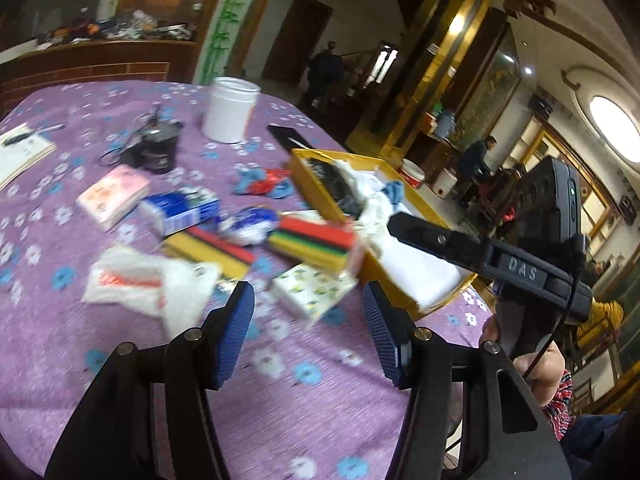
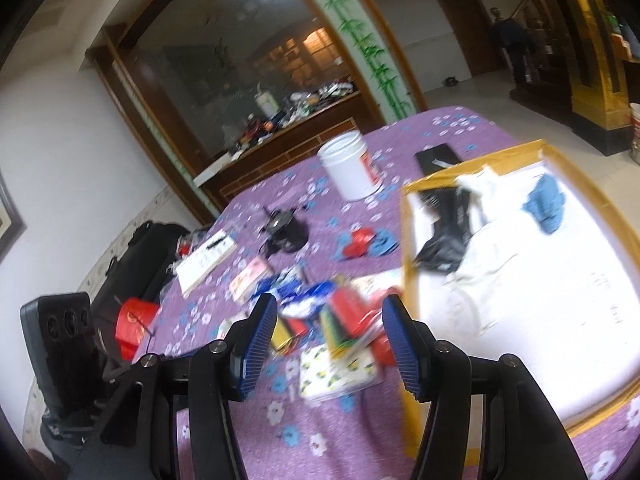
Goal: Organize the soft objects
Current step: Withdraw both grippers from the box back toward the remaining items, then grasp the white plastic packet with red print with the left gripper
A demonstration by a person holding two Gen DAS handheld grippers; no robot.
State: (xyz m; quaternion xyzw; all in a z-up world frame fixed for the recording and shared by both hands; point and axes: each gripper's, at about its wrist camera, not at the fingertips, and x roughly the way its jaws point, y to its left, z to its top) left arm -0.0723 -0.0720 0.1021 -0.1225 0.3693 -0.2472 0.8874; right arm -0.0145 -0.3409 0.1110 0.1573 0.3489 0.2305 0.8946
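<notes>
Currently both grippers, left [image 1: 308,334] and right [image 2: 329,346], hover with jaws apart, empty. Tissue pack [image 1: 310,288] lies on desk [image 1: 60,340] at 12 o'clock, closest to left; tray [image 1: 404,276] at 2.

cloths [image 2: 492,240] in tray [image 2: 412,280], packets [image 1: 312,292] left

White walls [image 2: 60,128], pale tiled floor [image 2: 472,96]. Dark wooden doors [image 1: 298,36], cluttered wooden sideboard [image 1: 96,62], bamboo-painted pillar [image 2: 368,48]. Bright oval window [image 1: 614,128] at right.
</notes>
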